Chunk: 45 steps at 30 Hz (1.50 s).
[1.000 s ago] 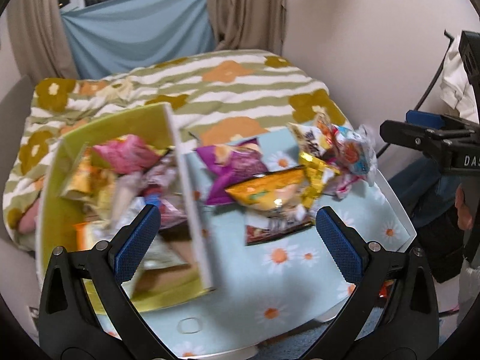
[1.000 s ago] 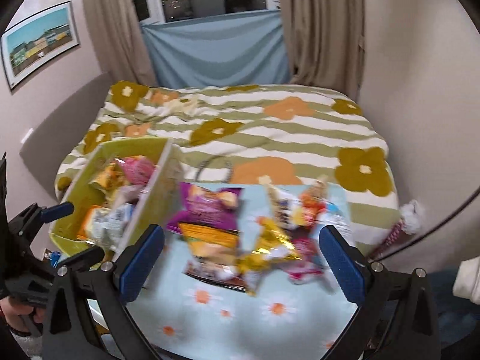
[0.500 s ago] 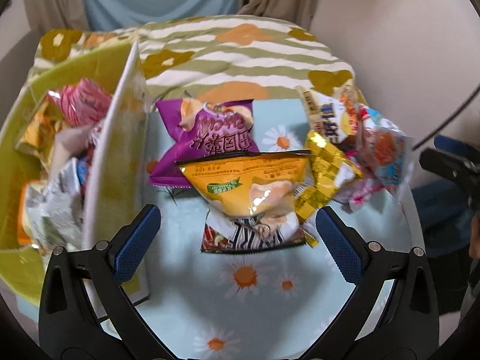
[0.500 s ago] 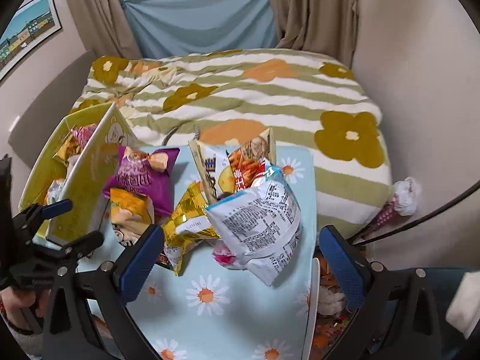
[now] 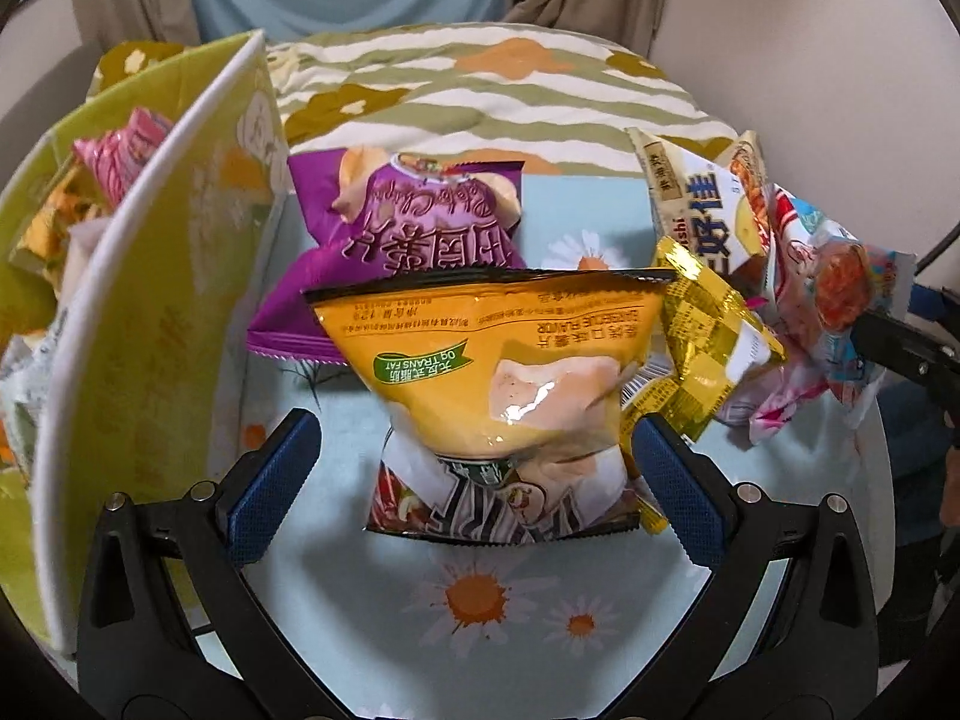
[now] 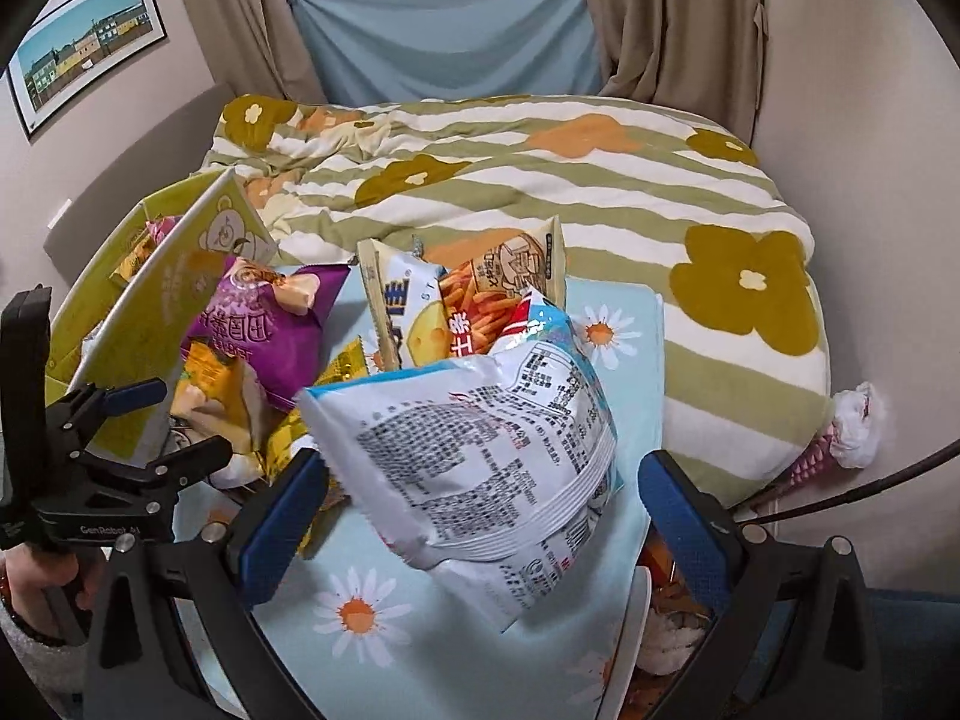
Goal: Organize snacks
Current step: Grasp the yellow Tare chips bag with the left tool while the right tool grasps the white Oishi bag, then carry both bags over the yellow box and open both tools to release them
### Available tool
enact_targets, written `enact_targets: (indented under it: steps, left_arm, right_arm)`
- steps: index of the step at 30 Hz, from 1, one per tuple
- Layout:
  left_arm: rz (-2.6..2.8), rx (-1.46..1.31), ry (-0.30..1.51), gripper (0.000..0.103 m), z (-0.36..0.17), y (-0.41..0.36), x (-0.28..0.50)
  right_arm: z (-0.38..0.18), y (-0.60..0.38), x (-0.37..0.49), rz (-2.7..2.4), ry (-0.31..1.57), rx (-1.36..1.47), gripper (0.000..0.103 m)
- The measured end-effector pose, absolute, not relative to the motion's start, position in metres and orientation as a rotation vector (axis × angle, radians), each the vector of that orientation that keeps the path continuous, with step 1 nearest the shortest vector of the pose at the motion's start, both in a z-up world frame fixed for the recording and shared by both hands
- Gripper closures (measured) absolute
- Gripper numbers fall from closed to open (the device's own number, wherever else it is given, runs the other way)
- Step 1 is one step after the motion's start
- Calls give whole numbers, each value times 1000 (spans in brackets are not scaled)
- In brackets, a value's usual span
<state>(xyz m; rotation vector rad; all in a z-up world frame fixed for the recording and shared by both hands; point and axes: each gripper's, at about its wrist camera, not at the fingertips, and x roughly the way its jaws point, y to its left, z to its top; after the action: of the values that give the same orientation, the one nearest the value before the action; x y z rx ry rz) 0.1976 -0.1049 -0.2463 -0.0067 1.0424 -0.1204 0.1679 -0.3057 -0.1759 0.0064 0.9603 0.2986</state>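
Snack bags lie piled on a daisy-print table (image 5: 480, 600). My left gripper (image 5: 474, 468) is open, its blue pads on either side of the lower end of an orange chip bag (image 5: 498, 354), not closed on it. A purple bag (image 5: 408, 240) lies behind it and a gold packet (image 5: 702, 336) to its right. My right gripper (image 6: 480, 504) is open around a white and blue bag (image 6: 480, 450). A yellow-green box (image 5: 144, 312) holding several snacks stands at the left. The left gripper also shows in the right wrist view (image 6: 162, 426).
Behind the table lies a bed with a striped, flowered blanket (image 6: 540, 180). A wall runs close on the right. More bags (image 6: 468, 300) stand upright at the far side of the pile. The table edge (image 6: 636, 630) is at the right, with clutter below it.
Both grippers have moved forward and down toward the pile. The orange bag now sits between the left pads and the white and blue bag between the right pads. Both stay open.
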Motion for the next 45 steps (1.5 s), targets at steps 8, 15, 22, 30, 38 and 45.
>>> enact_targets:
  steps: [8, 15, 22, 30, 38, 45]
  left_arm:
    - [-163, -82, 1073, 0, -266, -99, 204]
    - [-198, -74, 1085, 28, -268, -97, 202]
    - [-206, -5, 1073, 40, -259, -108, 190]
    - [-198, 8, 1064, 46, -248, -106, 184]
    - [-191, -13, 1057, 48, -240, -101, 179]
    - [-199, -13, 1051, 49, -229, -102, 169]
  right_arm:
    - [-189, -307, 177, 319, 962, -4, 0]
    - [-196, -308, 186, 332, 952, 14, 0]
    - [-199, -310, 191, 342, 941, 28, 0]
    - [-197, -311, 195, 346, 942, 30, 4]
    - [-202, -310, 198, 355, 957, 3, 18]
    - [-202, -314, 190, 347, 951, 11, 28]
